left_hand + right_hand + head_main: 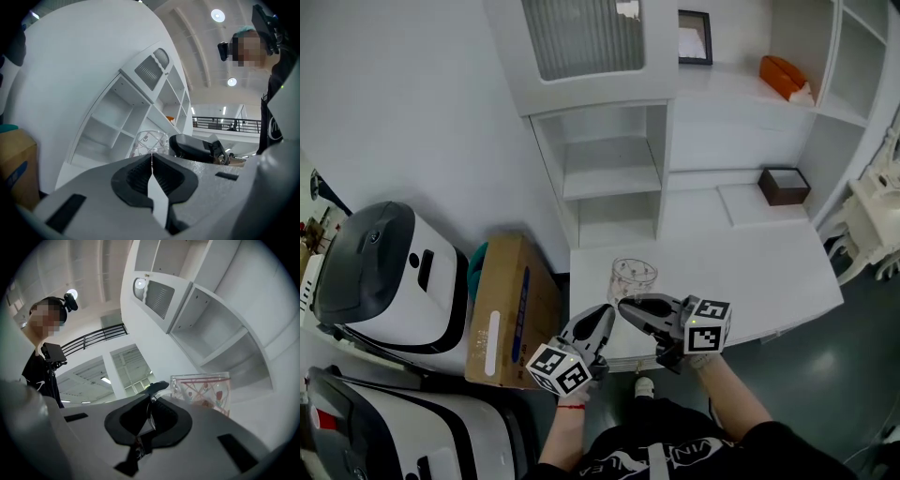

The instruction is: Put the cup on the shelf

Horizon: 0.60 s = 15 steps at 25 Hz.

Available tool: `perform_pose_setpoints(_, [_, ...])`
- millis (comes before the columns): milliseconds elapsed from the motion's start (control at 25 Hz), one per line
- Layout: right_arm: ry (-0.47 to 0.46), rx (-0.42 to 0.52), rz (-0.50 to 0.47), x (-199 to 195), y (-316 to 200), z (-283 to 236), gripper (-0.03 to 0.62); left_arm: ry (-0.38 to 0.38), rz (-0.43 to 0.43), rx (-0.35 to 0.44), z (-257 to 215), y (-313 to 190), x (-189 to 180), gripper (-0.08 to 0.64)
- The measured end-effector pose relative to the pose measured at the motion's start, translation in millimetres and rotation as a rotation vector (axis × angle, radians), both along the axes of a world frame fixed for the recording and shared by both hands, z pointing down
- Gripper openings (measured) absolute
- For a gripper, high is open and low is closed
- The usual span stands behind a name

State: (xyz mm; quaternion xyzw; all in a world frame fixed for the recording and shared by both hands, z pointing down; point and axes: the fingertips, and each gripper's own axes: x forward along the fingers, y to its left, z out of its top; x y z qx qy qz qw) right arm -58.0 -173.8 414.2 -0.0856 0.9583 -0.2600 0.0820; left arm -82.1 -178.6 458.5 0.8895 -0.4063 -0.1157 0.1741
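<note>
A clear glass cup [633,277] with a red flower print stands near the front edge of the white table [750,272]. My right gripper [625,305] sits just in front of it, jaws closed with a thin piece of glass between them that looks like the cup's handle. In the right gripper view the cup [204,391] is just right of the right gripper [150,401]. My left gripper [607,311] is shut and empty, close to the right one. The left gripper view shows the cup [151,140] beyond the left gripper [151,157]. The open white shelf [609,178] stands behind the table.
A cardboard box [511,309] and white machines [389,272] stand on the floor to the left. A brown box [784,185] sits at the table's back right. An orange object [783,75] and a picture frame [695,36] rest on the upper ledge.
</note>
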Motion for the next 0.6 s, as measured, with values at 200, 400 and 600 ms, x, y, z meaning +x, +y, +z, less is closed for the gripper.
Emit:
perform_pose_setpoints(200, [0.01, 0.039, -0.024, -13.3, -45.6, -14.2, 0.011, -0.007, -0.013, 0.01, -10.2, -44.8, -8.3, 0.011])
perform_pose_setpoints(400, [0.03, 0.094, -0.028, -18.7, -81.9, -24.7, 0.011, -0.012, -0.016, 0.026, -19.3, -82.7, -7.9, 0.011])
perform_pose_setpoints(600, [0.031, 0.144, -0.024, -18.8, -111.3, -36.5, 0.011, -0.019, -0.023, 0.052, -31.8, -115.0, -8.1, 0.011])
